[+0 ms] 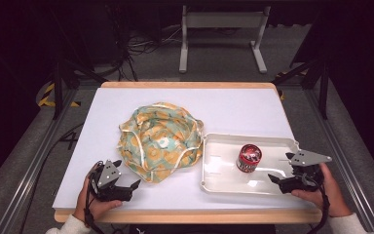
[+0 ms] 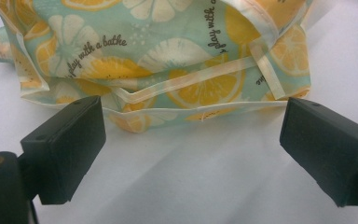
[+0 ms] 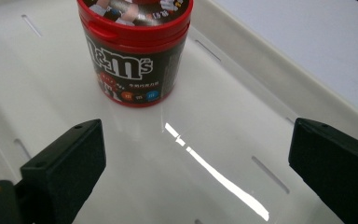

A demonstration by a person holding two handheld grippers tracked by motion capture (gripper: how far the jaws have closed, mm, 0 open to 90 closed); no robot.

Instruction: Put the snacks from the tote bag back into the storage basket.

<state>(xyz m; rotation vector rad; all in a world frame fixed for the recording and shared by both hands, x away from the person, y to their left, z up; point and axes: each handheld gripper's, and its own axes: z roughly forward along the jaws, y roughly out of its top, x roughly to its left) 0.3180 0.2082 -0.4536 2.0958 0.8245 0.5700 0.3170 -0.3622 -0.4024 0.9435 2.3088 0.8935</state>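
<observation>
The citrus-print cloth (image 2: 168, 60) carried the repeated line "play with a bathe" in dark script, read in the left gripper view. The red-lidded candy tub (image 3: 133, 51) bore the "m&m's" logo in white on its dark side, with a row of small characters beneath too fine to read.

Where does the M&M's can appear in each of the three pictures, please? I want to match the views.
High view: the M&M's can stands upright in the white tray, right of centre.
Left gripper view: the citrus-print cloth bag lies ahead of the jaws; the can is not in this picture.
Right gripper view: the can is at top centre, ahead of the open jaws.
Shared landmark: the white tray.
</observation>
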